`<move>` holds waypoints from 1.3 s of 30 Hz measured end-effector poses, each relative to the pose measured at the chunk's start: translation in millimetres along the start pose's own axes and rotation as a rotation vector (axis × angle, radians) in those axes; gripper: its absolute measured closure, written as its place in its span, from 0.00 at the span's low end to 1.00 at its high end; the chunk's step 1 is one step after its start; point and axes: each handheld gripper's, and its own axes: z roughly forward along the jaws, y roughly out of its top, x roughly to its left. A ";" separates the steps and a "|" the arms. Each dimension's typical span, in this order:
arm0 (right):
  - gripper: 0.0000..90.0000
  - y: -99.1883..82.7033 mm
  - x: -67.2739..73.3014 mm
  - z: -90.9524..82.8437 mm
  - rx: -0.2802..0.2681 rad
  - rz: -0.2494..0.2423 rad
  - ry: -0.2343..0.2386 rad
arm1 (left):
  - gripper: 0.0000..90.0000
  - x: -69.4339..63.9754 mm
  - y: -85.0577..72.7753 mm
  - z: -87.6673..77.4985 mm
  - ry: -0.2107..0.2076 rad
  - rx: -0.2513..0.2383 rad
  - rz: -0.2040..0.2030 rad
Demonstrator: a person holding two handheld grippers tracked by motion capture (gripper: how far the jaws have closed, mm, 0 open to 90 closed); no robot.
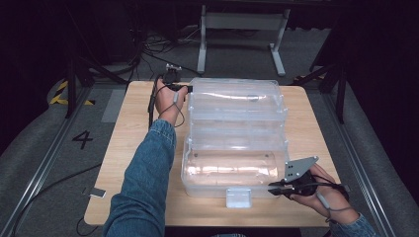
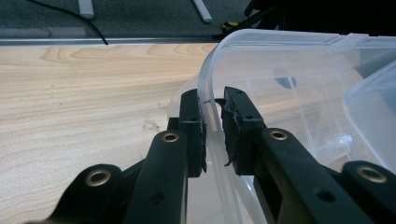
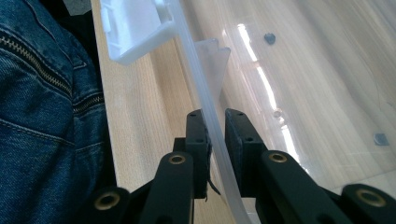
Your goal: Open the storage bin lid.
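A large clear plastic box (image 1: 232,170) lies opened out on the wooden table (image 1: 133,148), its far half (image 1: 237,98) behind the near half. A white latch (image 1: 238,197) hangs at the near edge. My left gripper (image 1: 184,89) is at the far left corner. In the left gripper view its jaws (image 2: 214,100) straddle the clear curved rim (image 2: 210,70) and press on it. My right gripper (image 1: 272,186) is at the near right corner. Seen in the right gripper view, it (image 3: 215,116) is shut on the thin rim (image 3: 198,88), with the latch (image 3: 135,32) farther along.
Bare wood runs along the table's left side and front edge. A small grey tag (image 1: 97,192) lies at the near left corner. Cables (image 1: 148,54) and a white stand (image 1: 242,29) sit on the floor behind the table. A denim sleeve (image 3: 42,116) is beside my right gripper.
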 end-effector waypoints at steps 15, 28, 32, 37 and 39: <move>0.89 -0.7 0.7 0.5 -0.002 0.002 -0.007 | 0.67 -0.1 -1.1 1.0 0.043 0.010 0.072; 0.61 5.0 -0.3 -11.6 -0.079 0.028 0.054 | 0.42 -5.8 -13.7 -68.7 0.013 -0.129 0.175; 0.57 4.3 -8.6 -24.8 -0.155 0.050 0.030 | 0.40 -12.3 -26.0 -97.0 -0.005 -0.145 0.217; 0.57 0.1 -22.0 -45.8 -0.242 0.122 -0.034 | 0.39 -18.6 -47.0 -132.8 -0.013 -0.167 0.250; 0.56 -1.8 -27.1 -55.4 -0.276 0.151 -0.070 | 0.39 -19.1 -56.7 -143.4 -0.011 -0.161 0.259</move>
